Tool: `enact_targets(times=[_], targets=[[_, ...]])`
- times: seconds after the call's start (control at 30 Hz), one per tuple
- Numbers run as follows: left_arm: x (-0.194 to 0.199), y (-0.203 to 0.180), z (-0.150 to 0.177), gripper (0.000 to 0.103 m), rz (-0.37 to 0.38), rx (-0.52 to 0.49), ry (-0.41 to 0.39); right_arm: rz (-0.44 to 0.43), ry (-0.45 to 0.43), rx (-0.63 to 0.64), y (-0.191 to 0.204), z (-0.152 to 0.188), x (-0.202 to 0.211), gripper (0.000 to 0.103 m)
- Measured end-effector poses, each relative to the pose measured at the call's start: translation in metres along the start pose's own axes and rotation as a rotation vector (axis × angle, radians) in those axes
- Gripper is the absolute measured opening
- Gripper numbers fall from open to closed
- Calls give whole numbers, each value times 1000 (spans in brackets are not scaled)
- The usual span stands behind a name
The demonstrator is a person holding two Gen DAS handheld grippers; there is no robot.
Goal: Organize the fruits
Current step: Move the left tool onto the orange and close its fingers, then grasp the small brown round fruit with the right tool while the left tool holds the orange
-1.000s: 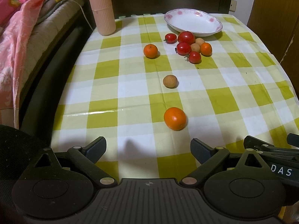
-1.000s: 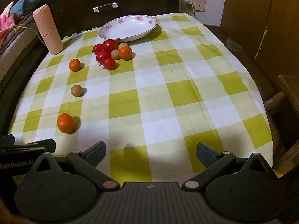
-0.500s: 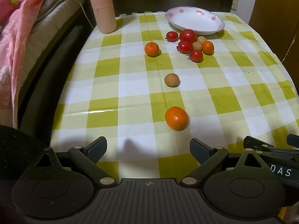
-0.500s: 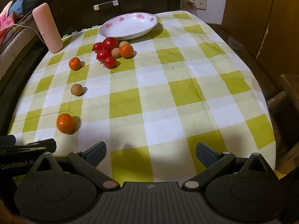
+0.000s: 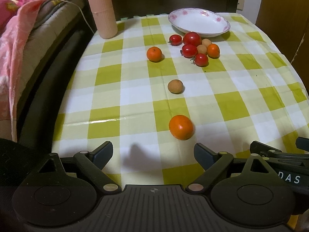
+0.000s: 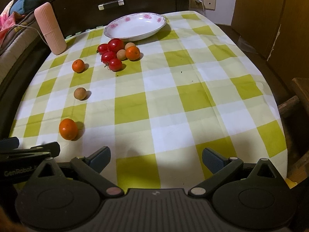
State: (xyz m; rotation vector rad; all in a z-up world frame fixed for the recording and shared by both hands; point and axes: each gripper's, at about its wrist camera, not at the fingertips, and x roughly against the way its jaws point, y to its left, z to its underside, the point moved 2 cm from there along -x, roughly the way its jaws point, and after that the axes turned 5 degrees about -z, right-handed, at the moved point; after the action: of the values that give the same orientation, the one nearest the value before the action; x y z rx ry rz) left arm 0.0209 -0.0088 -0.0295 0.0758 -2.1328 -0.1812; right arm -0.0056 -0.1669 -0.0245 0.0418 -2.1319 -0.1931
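Hidden or unclear: the cluster of fruit just in front of the plate (image 5: 199, 22) overlaps, so the two tan fruits (image 5: 202, 49) in it are partly covered by the tomatoes (image 5: 192, 38) and the small orange (image 5: 213, 50) beside them. The top of the pink ribbed cylinder (image 5: 102, 9) is cut off in the left wrist view. The near edge of the checked tablecloth (image 6: 164, 104) is covered by both claw bodies. The bedding (image 5: 13, 44) at 9 o'clock runs out of frame.

Left claw (image 5: 153, 152): jaws spread wide, nothing between them, above the near edge of the cloth. Its side shows at 8 o'clock in the right wrist view.

Right claw (image 6: 156, 157): jaws spread wide, holding nothing, above the near cloth edge. Part of its body shows at 4 o'clock in the left wrist view.

Fruit relative to the left claw:
- Large orange (image 5: 181, 127): nearest, at 1 o'clock, just beyond the right fingertip, not touching.
- Lone tan fruit (image 5: 175, 86): farther out at 12 to 1 o'clock.
- Second orange (image 5: 154, 54): beyond it at 12 o'clock, apart from the cluster.
- Cluster: far, at 1 o'clock; the rearmost tomato sits against the plate rim.

Relative to the right claw: the large orange (image 6: 68, 129) lies at 10 o'clock, the cluster at 11 o'clock, and the plate (image 6: 135, 26), nothing in it, at 12 o'clock.
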Motion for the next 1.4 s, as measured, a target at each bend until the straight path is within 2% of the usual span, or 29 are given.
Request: enact_targets(times=[0.13,0.33,0.57,0.7,0.83,0.97,1.17,1.27,1.4], targets=[[-4,-2,-3,94,11,0,4,0,1,3,0,0,-1,101],[-12,-4,-8,92,86,31,16,-14,10,20,-5,-11,-6,100],[-32,-18,-16,71,87,6,57,-38,-29,54,-10,-32,-6,99],[-45,-20,-21,65,84,14,77,-85,-28,37,-13,-41,-8,98],[-46,-22,-23,64,71,0,57,-125,-6,16,-15,-45,-14,93],[-44,-16,-22,53,78,16,55,-151,15,24,-10,-48,-19,88],[-45,-12,-24,45,89,21,65,-177,33,100,8,-59,-31,76],[-44,-9,-23,41,96,26,68,-185,32,157,19,-69,-41,75],[-44,-4,-20,42,105,47,70,-209,35,236,38,-83,-61,75]])
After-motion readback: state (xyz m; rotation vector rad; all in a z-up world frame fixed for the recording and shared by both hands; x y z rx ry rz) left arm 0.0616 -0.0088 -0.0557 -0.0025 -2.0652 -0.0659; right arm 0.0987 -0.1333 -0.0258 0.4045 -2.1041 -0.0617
